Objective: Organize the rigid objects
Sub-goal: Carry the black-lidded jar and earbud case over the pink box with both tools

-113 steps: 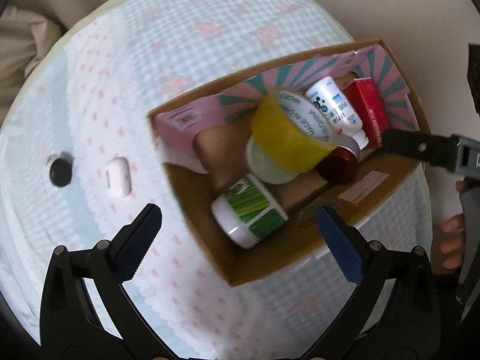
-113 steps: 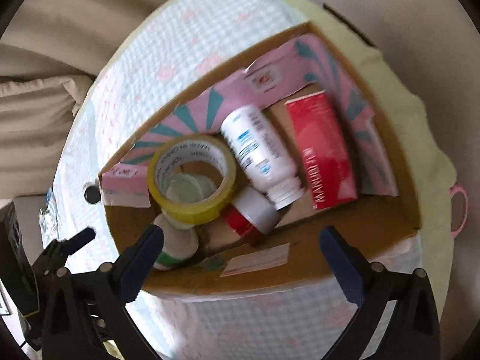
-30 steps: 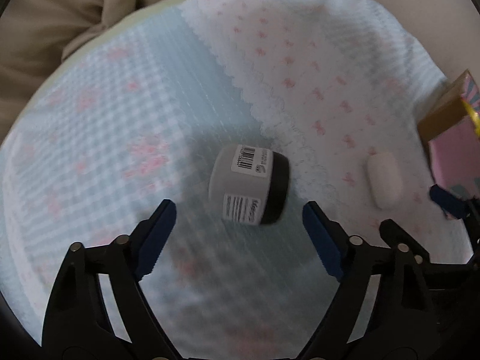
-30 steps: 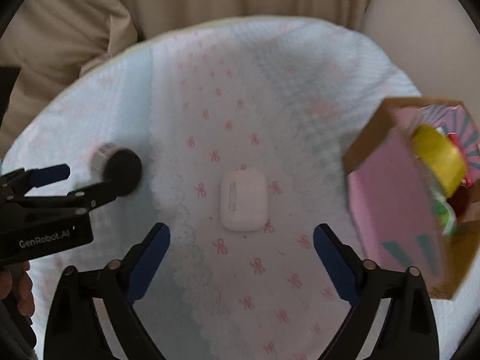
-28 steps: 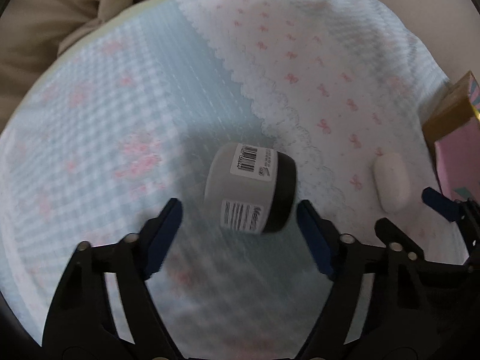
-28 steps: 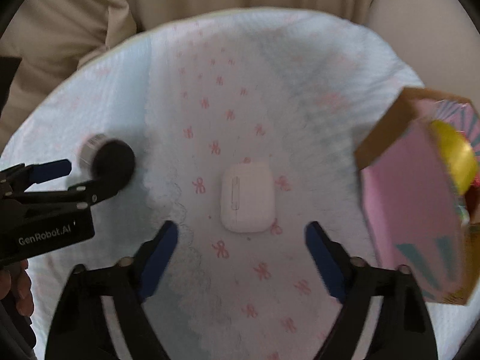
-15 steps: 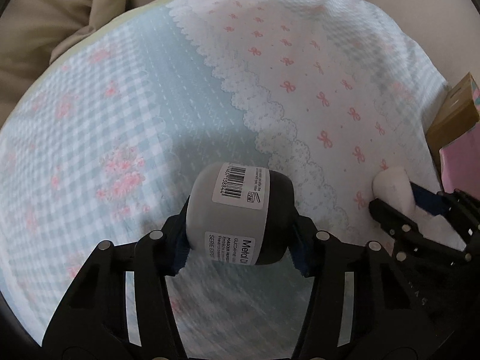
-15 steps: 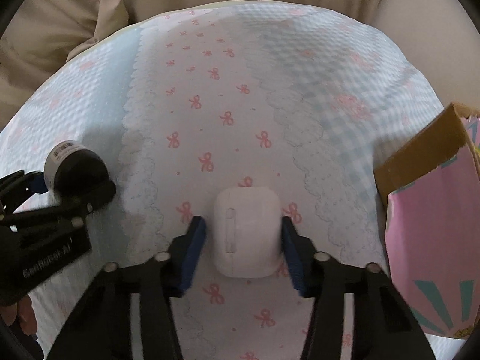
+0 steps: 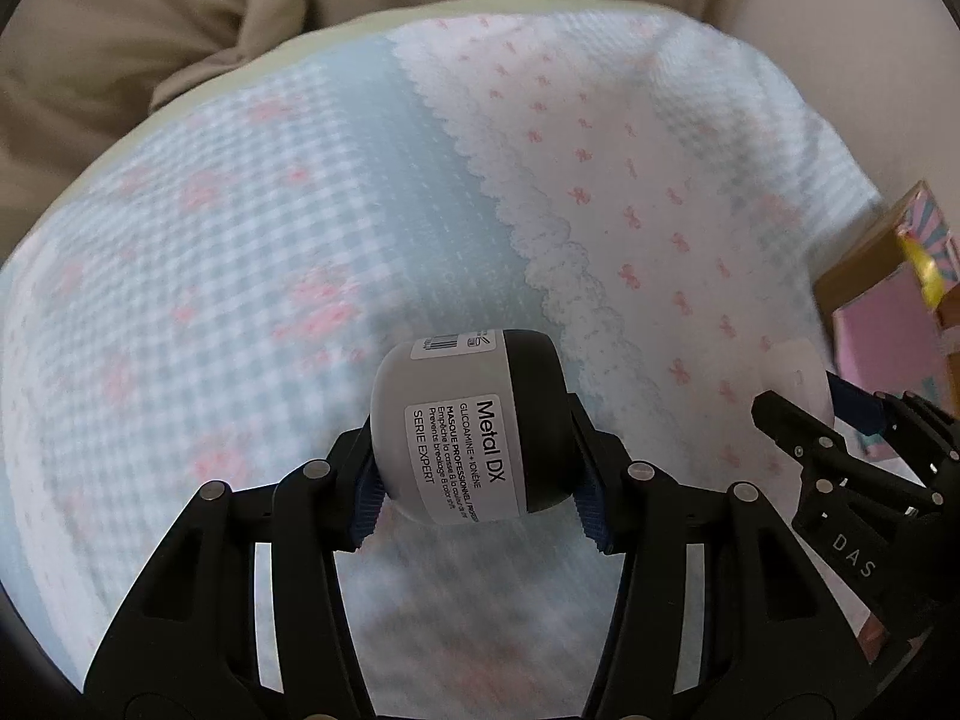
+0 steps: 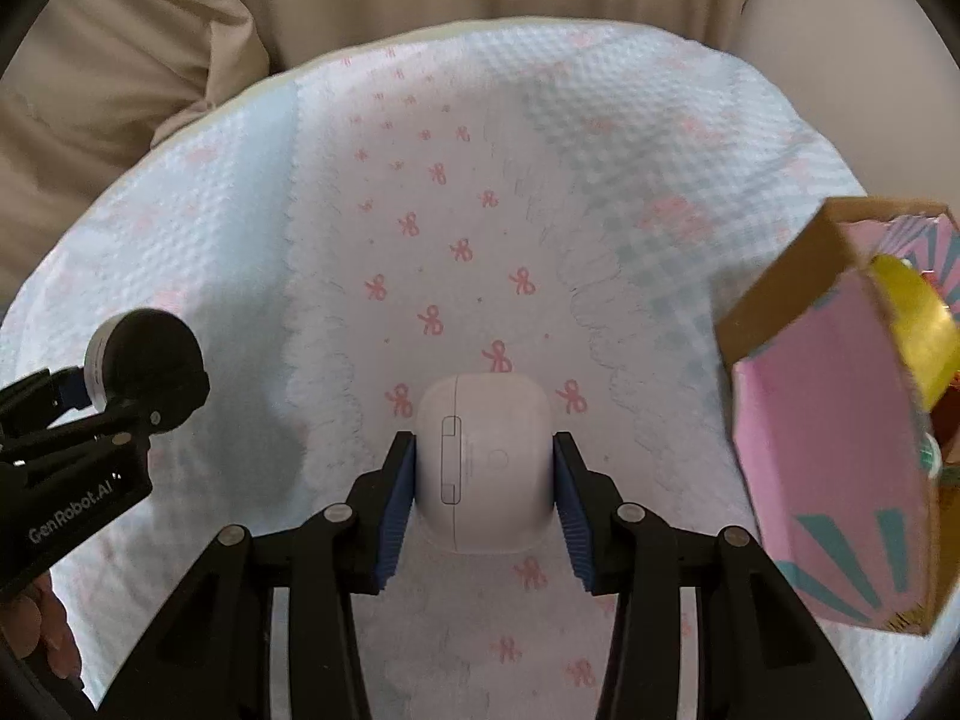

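Note:
My left gripper point(image 9: 477, 480) is shut on a grey jar with a black lid point(image 9: 462, 426), labelled Metal DX, held on its side just above the cloth. The jar and left gripper also show at the left of the right wrist view point(image 10: 144, 369). My right gripper point(image 10: 483, 474) is shut on a white earbud case point(image 10: 483, 468), pinched at both sides. The case also shows at the right of the left wrist view point(image 9: 795, 369). A pink and teal cardboard box point(image 10: 840, 480) stands at the right, holding a yellow tape roll point(image 10: 918, 330) and other items.
A light blue and white cloth with pink bows point(image 10: 456, 252) covers the rounded table. Beige cushions point(image 10: 120, 60) lie behind it. The box's corner point(image 9: 882, 312) shows at the right edge of the left wrist view.
Both grippers came away from the box to the cloth. The left closed on the jar and the right closed on the earbud case; both objects now sit closer to the cameras.

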A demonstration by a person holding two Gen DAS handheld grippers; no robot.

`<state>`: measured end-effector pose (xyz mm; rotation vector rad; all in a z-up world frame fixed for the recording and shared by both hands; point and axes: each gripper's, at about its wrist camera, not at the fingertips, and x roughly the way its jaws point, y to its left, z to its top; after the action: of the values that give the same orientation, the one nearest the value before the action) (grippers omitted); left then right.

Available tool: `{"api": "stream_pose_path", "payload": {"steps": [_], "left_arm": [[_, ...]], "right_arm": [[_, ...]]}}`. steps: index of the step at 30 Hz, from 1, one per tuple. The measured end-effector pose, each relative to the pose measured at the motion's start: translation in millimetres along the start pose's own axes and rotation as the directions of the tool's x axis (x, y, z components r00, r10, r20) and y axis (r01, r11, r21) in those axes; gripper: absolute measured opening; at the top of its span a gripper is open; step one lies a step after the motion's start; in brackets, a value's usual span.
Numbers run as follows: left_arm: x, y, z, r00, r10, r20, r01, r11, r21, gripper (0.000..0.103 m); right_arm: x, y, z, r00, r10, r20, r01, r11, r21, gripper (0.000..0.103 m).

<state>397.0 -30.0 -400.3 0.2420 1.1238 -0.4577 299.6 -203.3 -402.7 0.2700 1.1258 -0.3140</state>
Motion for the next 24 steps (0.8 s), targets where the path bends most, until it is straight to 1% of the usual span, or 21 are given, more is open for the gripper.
{"api": "stream_pose_path", "payload": {"steps": [3,5,8,11,15,19,21,24], "left_arm": [[-31,2,-6,0.999,-0.01,0.033,0.011,1.0,-0.028,0.048],[-54,2,-8,0.998,-0.034,0.05,0.036,0.999,-0.04,0.048],[-101,-3,-11,0.994,-0.058,0.091,0.061,0.998,-0.034,0.048],[-150,-15,-13,0.991,-0.055,0.124,0.056,0.998,-0.004,0.048],[-208,-30,-20,0.983,-0.073,0.171,0.075,0.997,-0.003,0.048],[-249,-48,-32,0.976,-0.084,0.201,0.09,0.996,-0.017,0.048],[-264,-57,-37,0.973,-0.095,0.209,0.105,0.994,-0.034,0.048],[-285,-76,-43,0.971,-0.101,0.218,0.114,0.992,-0.052,0.048]], "right_arm": [[-25,3,-7,1.0,0.01,0.026,-0.01,1.0,-0.009,0.041],[-46,2,-10,0.999,0.022,0.046,-0.022,1.0,-0.009,0.041],[-73,1,-12,0.997,0.034,0.062,-0.034,0.999,-0.01,0.041],[-111,-5,-17,0.996,0.062,0.065,-0.063,0.998,0.015,0.041],[-174,-17,-19,0.992,0.104,0.077,-0.107,0.994,0.03,0.041],[-229,-32,-19,0.989,0.101,0.104,-0.1,0.995,-0.014,0.041],[-253,-45,-18,0.988,0.103,0.116,-0.099,0.995,-0.032,0.041],[-282,-68,-18,0.985,0.115,0.13,-0.113,0.993,-0.024,0.041]]}}
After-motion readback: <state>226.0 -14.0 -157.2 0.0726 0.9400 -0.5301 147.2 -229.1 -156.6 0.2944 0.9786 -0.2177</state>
